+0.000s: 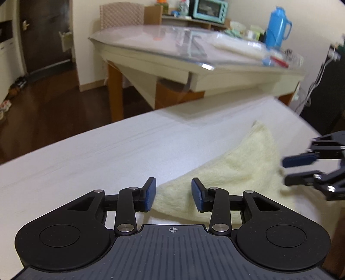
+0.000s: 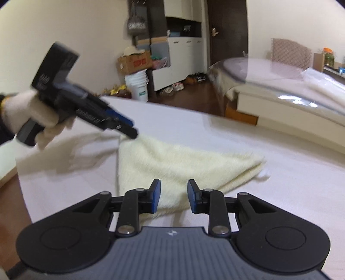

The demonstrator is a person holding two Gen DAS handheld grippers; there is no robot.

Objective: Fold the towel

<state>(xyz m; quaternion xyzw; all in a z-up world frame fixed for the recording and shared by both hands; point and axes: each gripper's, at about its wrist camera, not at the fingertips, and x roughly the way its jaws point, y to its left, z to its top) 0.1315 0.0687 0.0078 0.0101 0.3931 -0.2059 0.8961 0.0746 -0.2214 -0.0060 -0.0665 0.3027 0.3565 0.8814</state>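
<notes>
lying on the white desk [image 1: 97, 155] is a pale yellow terry towel [image 1: 237, 172], already folded over into a rough triangle, with one pointed corner reaching away toward the far edge of the desk and a broad edge nearest the cameras. in the right wrist view the same towel [image 2: 183, 159] shows a straight folded edge on its left side and a layered corner at the right, where a small white tag pokes out.

the left gripper [image 1: 173, 195] sits just above the near corner of the towel. its blue-padded fingers [image 1: 151, 195] stand partly apart with a clear gap between them, and nothing is pinched; the towel only shows through the gap. in the right wrist view this gripper [image 2: 129, 127] is held by a hand in a white knit glove [image 2: 28, 114], with its tip hanging over the far left corner of the towel; blur hides whether it touches the cloth.

the right gripper [image 2: 173, 197] hovers over the near edge of the towel, its fingers [image 2: 155, 197] also partly apart and gripping nothing. from the left wrist view it [image 1: 299, 171] comes in from the right edge of the picture, just beside the towel's right side, blurred.

behind the desk stands a second table under a clear plastic cover [image 1: 194, 56], carrying a blue thermos jug [image 1: 277, 27] and a teal toaster oven [image 1: 210, 10]. a white bucket [image 2: 138, 86] and a cardboard box [image 2: 133, 62] sit by the far wall.
</notes>
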